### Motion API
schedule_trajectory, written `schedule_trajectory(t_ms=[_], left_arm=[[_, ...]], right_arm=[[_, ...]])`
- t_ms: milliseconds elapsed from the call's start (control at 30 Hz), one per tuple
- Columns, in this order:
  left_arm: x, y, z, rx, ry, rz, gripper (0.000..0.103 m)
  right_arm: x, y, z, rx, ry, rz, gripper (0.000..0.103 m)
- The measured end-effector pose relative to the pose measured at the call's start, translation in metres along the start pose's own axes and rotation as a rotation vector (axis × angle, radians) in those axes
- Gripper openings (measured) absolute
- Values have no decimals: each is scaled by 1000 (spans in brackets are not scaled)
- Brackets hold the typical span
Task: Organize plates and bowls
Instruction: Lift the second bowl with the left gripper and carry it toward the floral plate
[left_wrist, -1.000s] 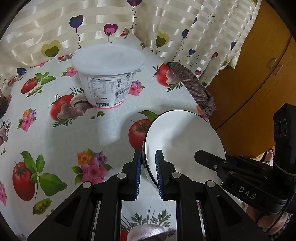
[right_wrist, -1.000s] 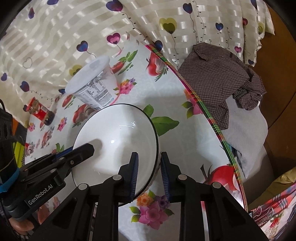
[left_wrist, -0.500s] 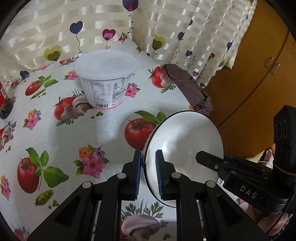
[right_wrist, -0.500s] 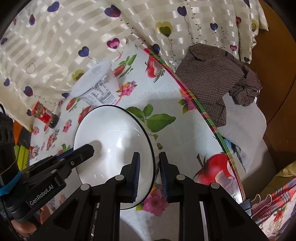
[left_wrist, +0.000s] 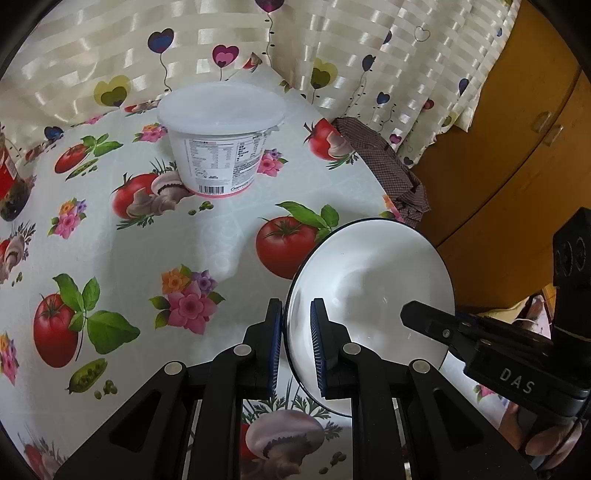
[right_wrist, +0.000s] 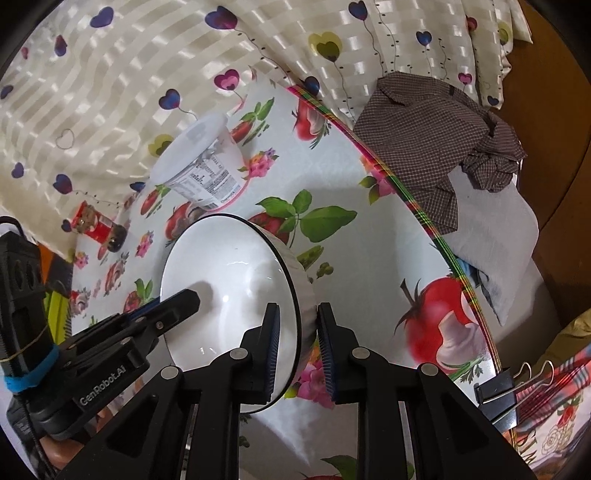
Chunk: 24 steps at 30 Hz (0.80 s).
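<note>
A white bowl (left_wrist: 373, 280) with a thin dark rim is held in the air above the table, tilted. My left gripper (left_wrist: 297, 343) is shut on the bowl's left rim. My right gripper (right_wrist: 297, 343) is shut on the opposite rim of the same bowl (right_wrist: 229, 280), one finger inside and one outside. Each gripper shows in the other's view: the right one (left_wrist: 480, 347) at the bowl's right side, the left one (right_wrist: 122, 343) at its left side.
A white lidded plastic tub (left_wrist: 221, 136) stands at the back of the table with the tomato-and-flower cloth (left_wrist: 110, 236). A red jar (right_wrist: 94, 229) stands far left. A brown checked shirt (right_wrist: 436, 136) hangs past the table's right edge. A wooden cabinet (left_wrist: 517, 147) is at right.
Both grippers have lifted the bowl off the table and tilted it, so more of the tomato print under it shows. Both grips are unchanged.
</note>
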<state>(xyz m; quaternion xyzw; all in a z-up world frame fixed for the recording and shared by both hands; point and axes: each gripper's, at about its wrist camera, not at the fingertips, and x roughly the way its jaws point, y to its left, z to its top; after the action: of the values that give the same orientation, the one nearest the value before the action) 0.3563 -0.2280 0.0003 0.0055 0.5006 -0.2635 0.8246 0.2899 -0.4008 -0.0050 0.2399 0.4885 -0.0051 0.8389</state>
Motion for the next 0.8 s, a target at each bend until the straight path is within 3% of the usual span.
schedule_trajectory(t_ms=[500, 800], left_arm=[[12, 1, -3, 5, 25, -9, 16], [-14, -5, -3, -17, -14, -22, 16]], right_arm=[[12, -4, -3, 13, 15, -15, 22], [-6, -5, -7, 72, -12, 16, 21]])
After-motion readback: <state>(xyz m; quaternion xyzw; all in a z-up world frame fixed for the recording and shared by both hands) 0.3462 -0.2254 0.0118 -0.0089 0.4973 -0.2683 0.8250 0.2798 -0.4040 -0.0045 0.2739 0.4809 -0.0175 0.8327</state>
